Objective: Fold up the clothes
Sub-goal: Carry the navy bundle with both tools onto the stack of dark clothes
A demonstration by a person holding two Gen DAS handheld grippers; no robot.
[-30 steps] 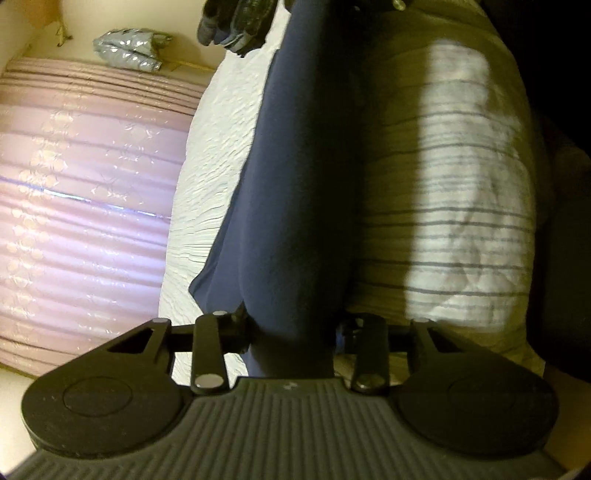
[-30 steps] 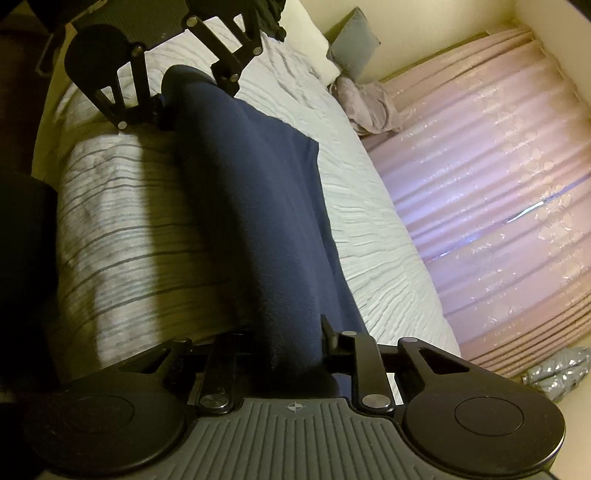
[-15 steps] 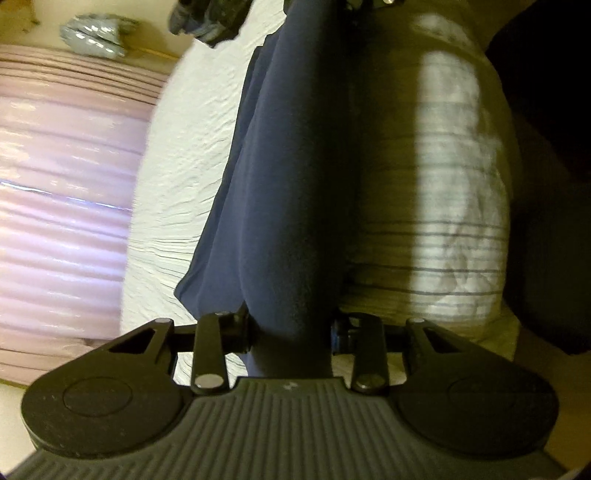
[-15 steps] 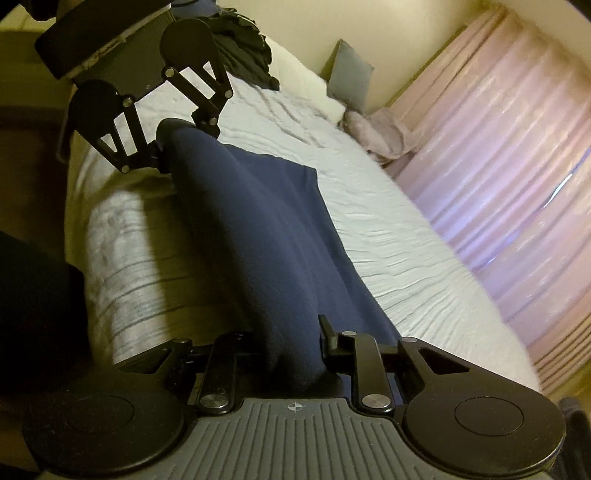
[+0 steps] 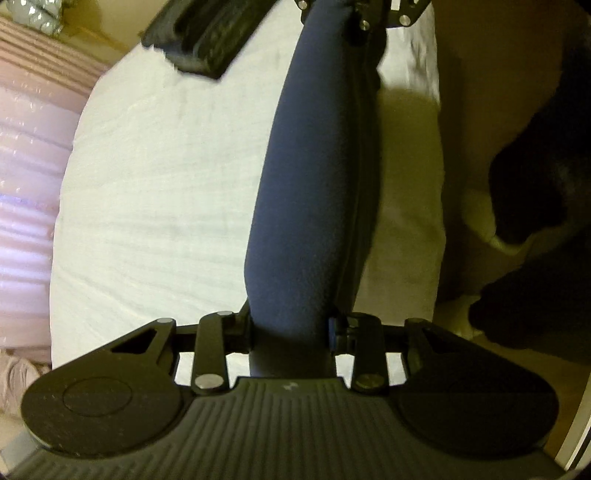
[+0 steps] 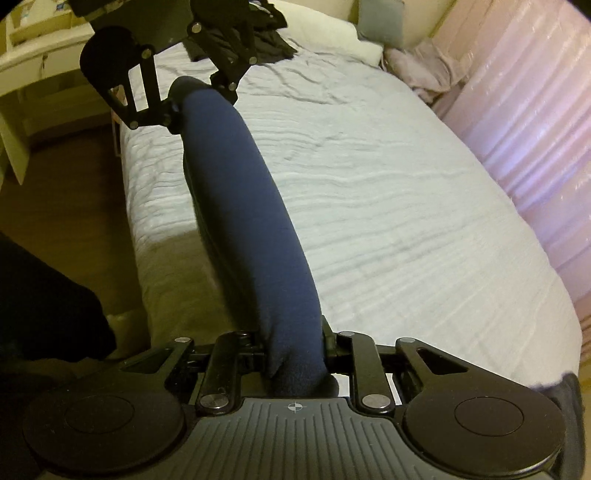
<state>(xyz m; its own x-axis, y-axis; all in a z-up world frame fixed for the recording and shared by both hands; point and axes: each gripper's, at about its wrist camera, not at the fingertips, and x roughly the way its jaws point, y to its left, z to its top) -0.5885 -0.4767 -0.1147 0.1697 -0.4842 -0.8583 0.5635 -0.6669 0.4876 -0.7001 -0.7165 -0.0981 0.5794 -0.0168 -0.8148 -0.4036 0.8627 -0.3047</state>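
A navy blue garment (image 5: 310, 192) hangs stretched in the air between my two grippers, above the bed's near edge. My left gripper (image 5: 291, 328) is shut on one end of it. My right gripper (image 6: 295, 343) is shut on the other end. In the right wrist view the navy garment (image 6: 251, 206) runs as a taut band up to the left gripper (image 6: 177, 103) at the top left. The left wrist view shows the right gripper (image 5: 351, 14) at the top, gripping the far end. The rest of the garment hangs down out of sight.
The white-sheeted bed (image 6: 388, 192) lies below and to one side. Pink curtains (image 6: 535, 103) run along its far side. A pillow (image 6: 325, 33), dark clothes (image 6: 269, 40) and a pale crumpled cloth (image 6: 424, 70) sit at the head. White furniture (image 6: 33, 70) stands over the wooden floor (image 6: 55, 206).
Both grippers have risen, lifting the navy garment off the bed. It no longer drapes on the sheet but hangs taut between them, and much more of the bed shows.
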